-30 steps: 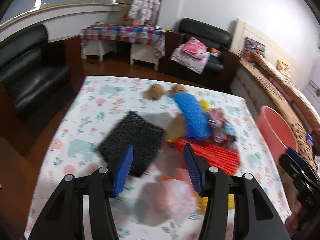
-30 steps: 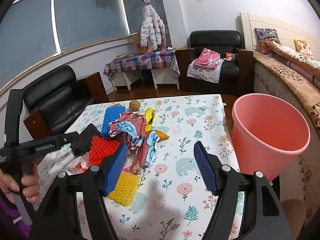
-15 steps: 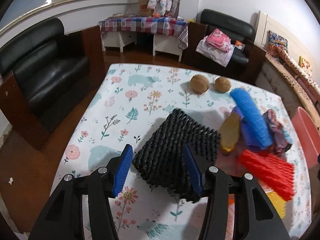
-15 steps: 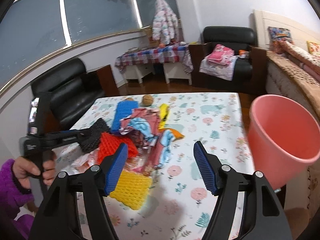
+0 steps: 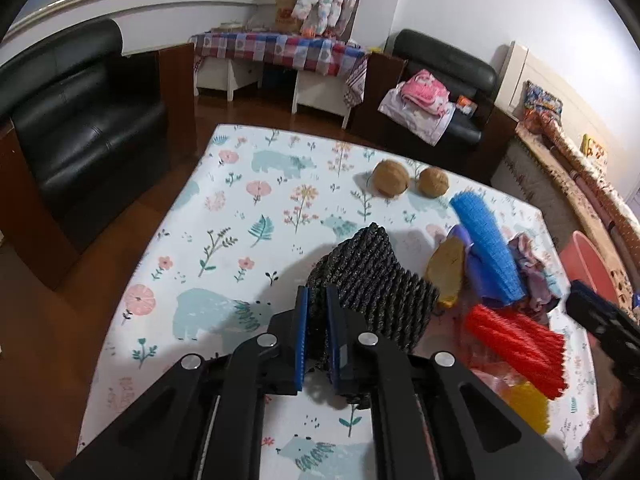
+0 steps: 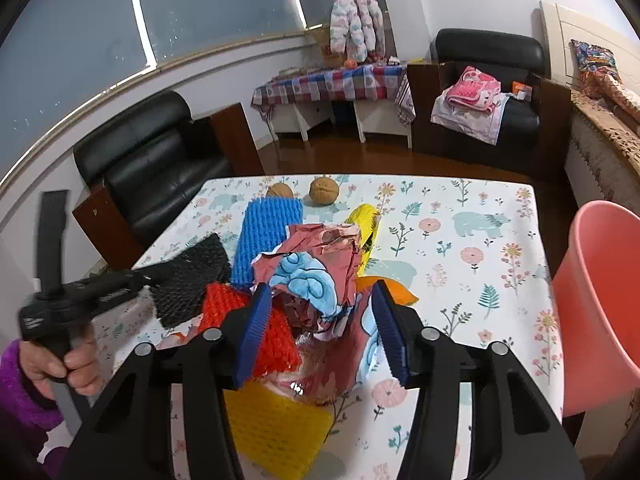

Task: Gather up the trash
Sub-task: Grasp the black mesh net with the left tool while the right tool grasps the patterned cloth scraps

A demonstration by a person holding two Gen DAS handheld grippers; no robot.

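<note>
My left gripper (image 5: 317,322) is shut on the near edge of a black foam net (image 5: 374,282), which rises off the table; it also shows in the right wrist view (image 6: 190,280). My right gripper (image 6: 320,326) is open, with its fingers either side of a crumpled red and blue wrapper (image 6: 316,268). Around it lie a blue foam net (image 6: 268,236), a red foam net (image 6: 256,324), a yellow foam net (image 6: 272,428) and a yellow peel (image 6: 366,222). The pink bin (image 6: 600,300) stands at the table's right edge.
Two walnuts (image 5: 390,180) (image 5: 434,182) sit at the far side of the floral tablecloth (image 5: 240,216). Black sofas (image 5: 80,120), a checked side table (image 5: 280,52) and a bed (image 5: 580,168) surround the table. The left hand-held gripper (image 6: 80,292) shows at the left.
My left gripper has closed on the black foam net and its edge has lifted. My right gripper has moved forward and down over the crumpled wrapper.
</note>
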